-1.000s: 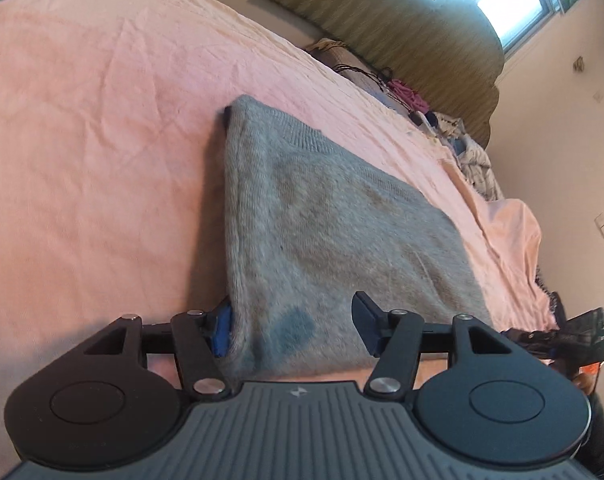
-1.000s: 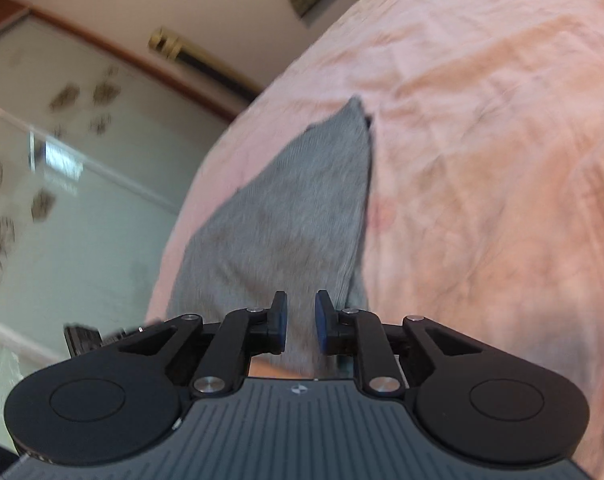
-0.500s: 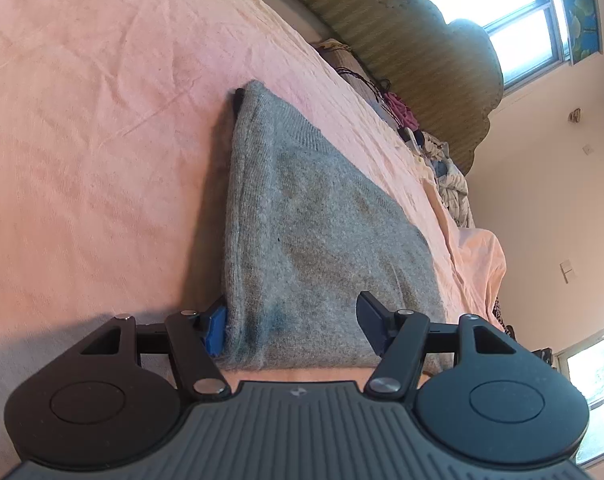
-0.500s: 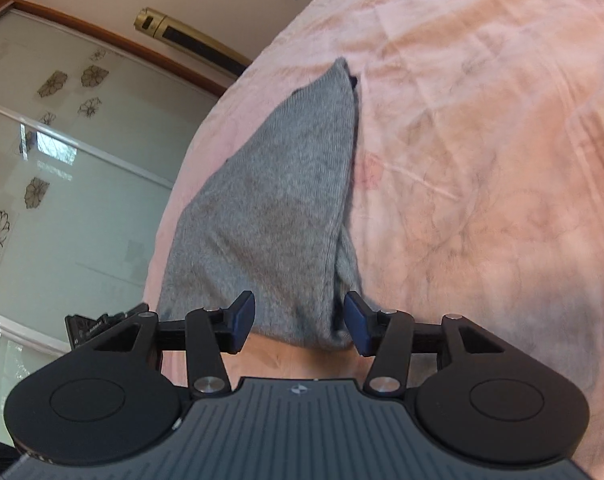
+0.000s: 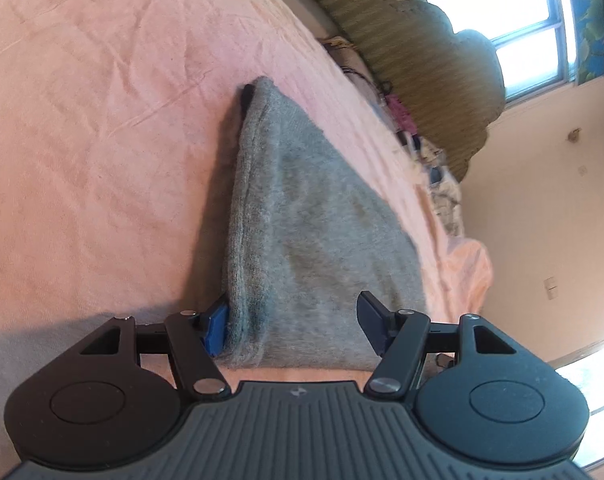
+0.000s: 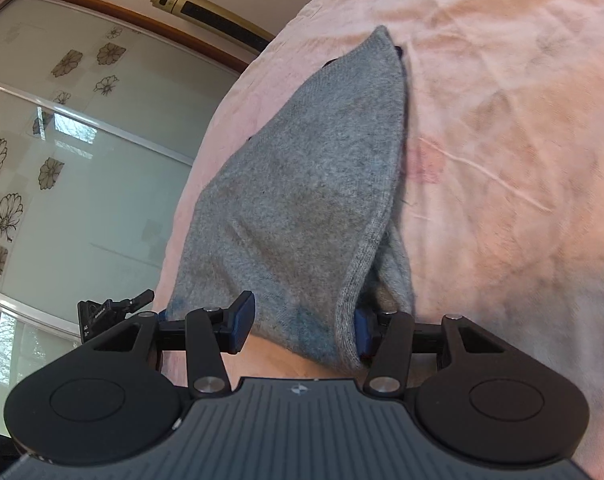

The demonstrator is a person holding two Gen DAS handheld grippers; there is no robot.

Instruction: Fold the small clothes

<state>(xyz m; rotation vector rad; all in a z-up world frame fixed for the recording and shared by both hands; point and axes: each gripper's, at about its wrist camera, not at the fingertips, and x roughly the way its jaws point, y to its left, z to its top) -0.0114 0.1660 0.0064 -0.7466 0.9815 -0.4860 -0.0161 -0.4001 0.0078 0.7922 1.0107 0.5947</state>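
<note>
A folded grey knit garment (image 5: 310,220) lies on the pink bed sheet (image 5: 101,140), its long side running away from me. My left gripper (image 5: 293,328) is open at the garment's near edge. Its left pad (image 5: 215,330) rests beside the folded side and its right finger hovers over the cloth. In the right wrist view the same garment (image 6: 302,200) shows loose layers at its near right corner. My right gripper (image 6: 302,326) straddles that corner with its jaws closing. The cloth lies between the pads without being pinched.
A padded olive headboard (image 5: 422,60) and a heap of other clothes (image 5: 434,160) sit at the far end of the bed. Flower-patterned glass sliding doors (image 6: 61,160) stand beyond the bed's edge. Pink sheet (image 6: 502,120) stretches to the right of the garment.
My right jaws went from nearly shut to wide apart and moved in around the garment's near corner. The left gripper rolled a little and stayed at the near edge.
</note>
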